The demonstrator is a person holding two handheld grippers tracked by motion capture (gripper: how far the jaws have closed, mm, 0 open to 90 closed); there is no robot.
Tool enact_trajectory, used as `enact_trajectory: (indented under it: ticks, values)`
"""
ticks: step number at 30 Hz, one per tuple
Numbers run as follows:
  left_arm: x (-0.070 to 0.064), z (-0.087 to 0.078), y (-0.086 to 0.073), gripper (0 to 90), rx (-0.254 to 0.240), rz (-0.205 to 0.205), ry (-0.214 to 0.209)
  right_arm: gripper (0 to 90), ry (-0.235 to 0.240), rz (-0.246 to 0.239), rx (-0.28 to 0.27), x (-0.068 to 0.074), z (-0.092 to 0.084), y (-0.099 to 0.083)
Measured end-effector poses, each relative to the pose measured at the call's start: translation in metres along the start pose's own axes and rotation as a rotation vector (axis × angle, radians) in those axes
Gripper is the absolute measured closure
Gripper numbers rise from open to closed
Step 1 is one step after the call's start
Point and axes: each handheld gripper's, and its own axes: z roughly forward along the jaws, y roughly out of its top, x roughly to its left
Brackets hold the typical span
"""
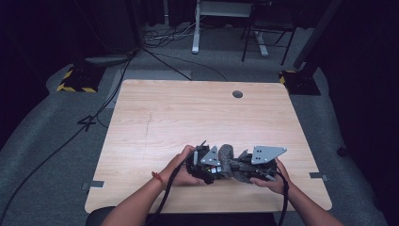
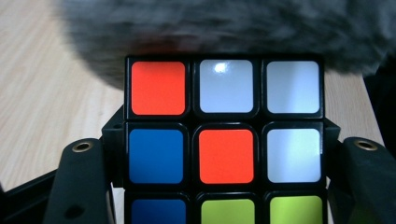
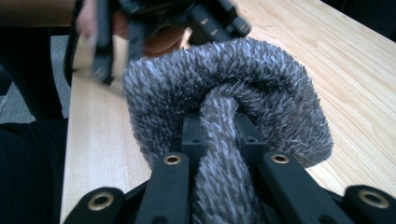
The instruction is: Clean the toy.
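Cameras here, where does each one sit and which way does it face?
High view: above the near table edge, looking forward and down; forearms, both hands.
Left gripper view: on the left gripper, looking along its jaws at the cube.
Right gripper view: on the right gripper, jaws pinching the grey sock.
Shared: sock, table.

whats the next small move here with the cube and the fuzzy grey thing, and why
Probably ease the left gripper forward, pushing the multicoloured puzzle cube it clamps towards the fuzzy grey knitted sock. The right gripper pinches the sock's fabric, and the sock hangs just beyond the cube, though its opening isn't clearly visible.
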Motion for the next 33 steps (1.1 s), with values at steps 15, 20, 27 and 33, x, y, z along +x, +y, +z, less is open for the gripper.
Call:
enact_trajectory:
  ticks: [15, 20, 27, 33]
  values:
    - [0.004, -0.022, 0.002, 33.6, -0.092, 0.002, 0.034, 78.7, 0.069, 0.088, 0.068, -0.019, 0.019, -0.022]
    - [0.008, -0.022, -0.001, 32.9, -0.093, 0.004, 0.036, 78.7, 0.075, 0.100, 0.005, -0.019, 0.012, -0.023]
    - [0.007, -0.015, -0.003, 32.9, -0.049, 0.006, 0.045, 78.7, 0.087, 0.091, -0.062, -0.016, 0.000, -0.017]
    - [0.006, -0.013, -0.003, 33.2, -0.055, -0.004, 0.040, 78.7, 0.080, 0.086, -0.074, -0.015, 0.000, -0.014]
